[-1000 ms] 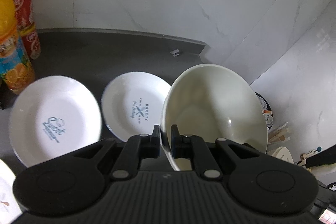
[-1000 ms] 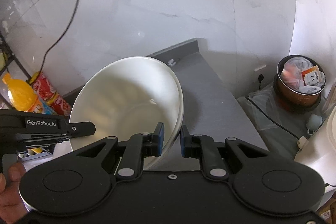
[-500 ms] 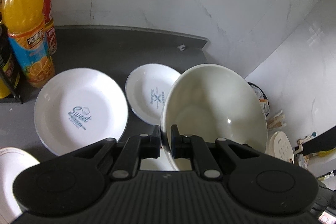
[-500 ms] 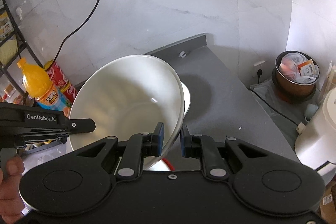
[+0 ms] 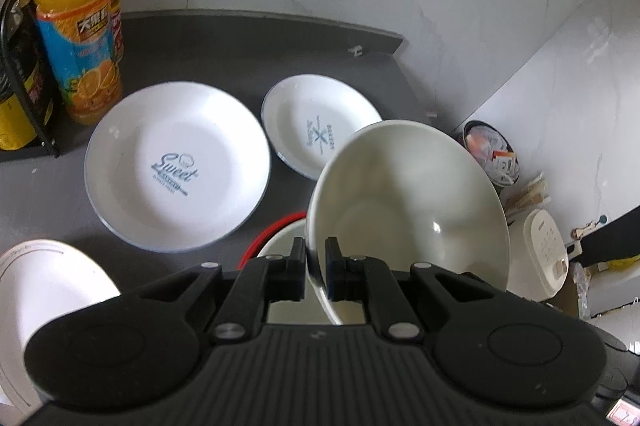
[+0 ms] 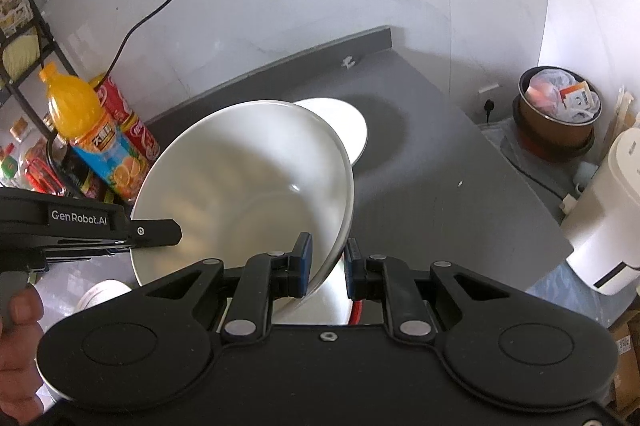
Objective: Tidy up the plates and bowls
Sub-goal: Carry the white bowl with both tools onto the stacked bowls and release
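Left wrist view: dark grey counter [image 5: 248, 42], wide and bare toward the back wall. On it, big "Sweet" plate [image 5: 178, 166], beside it smaller plate [image 5: 320, 124] with blue print. Above a red-rimmed bowl [image 5: 280, 238], cream bowl [image 5: 408, 202], tilted and held off the counter, rim pinched between the fingers of left gripper [image 5: 316, 268]. Right wrist view: same cream bowl [image 6: 248, 186], opposite rim between the fingers of right gripper [image 6: 328, 264], inner pad touching, outer contact unclear. Orange juice bottle [image 5: 76, 14] at left.

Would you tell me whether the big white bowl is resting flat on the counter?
No, the big white bowl is tilted, its rim pinched by the left tongs.
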`<act>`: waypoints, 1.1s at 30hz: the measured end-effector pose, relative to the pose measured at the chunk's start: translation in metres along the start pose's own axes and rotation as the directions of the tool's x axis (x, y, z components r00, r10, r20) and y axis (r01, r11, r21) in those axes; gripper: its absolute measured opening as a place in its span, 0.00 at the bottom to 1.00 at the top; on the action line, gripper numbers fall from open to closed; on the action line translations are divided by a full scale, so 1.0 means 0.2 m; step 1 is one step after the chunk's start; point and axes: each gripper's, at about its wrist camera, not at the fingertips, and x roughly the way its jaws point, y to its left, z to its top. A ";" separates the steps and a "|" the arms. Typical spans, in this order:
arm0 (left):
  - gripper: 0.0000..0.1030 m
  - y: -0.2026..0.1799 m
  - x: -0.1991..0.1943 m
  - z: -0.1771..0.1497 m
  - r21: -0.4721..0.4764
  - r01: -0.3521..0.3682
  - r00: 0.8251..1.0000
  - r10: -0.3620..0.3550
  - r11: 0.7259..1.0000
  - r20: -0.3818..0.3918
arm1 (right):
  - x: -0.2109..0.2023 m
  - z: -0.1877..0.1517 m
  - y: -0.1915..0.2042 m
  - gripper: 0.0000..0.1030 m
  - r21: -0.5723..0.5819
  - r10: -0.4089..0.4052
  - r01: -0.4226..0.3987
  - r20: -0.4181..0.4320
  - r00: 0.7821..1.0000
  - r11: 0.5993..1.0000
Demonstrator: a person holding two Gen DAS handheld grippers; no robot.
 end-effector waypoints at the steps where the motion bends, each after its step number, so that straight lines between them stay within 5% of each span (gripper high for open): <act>1: 0.07 0.01 0.00 -0.01 0.004 -0.003 1.000 0.003 1.000 -0.005 | 0.00 -0.01 0.00 0.16 0.000 0.001 -0.001 -0.002 1.000 1.000; 19: 0.08 0.12 0.11 -0.14 -0.024 -0.045 0.996 0.043 0.999 -0.084 | 0.11 -0.13 0.04 0.15 0.000 -0.015 0.015 -0.097 0.995 1.000; 33: 0.14 0.19 0.05 -0.08 -0.059 -0.058 0.998 0.056 0.997 -0.041 | 0.11 -0.10 0.04 0.18 -0.020 -0.048 0.046 -0.089 0.995 0.999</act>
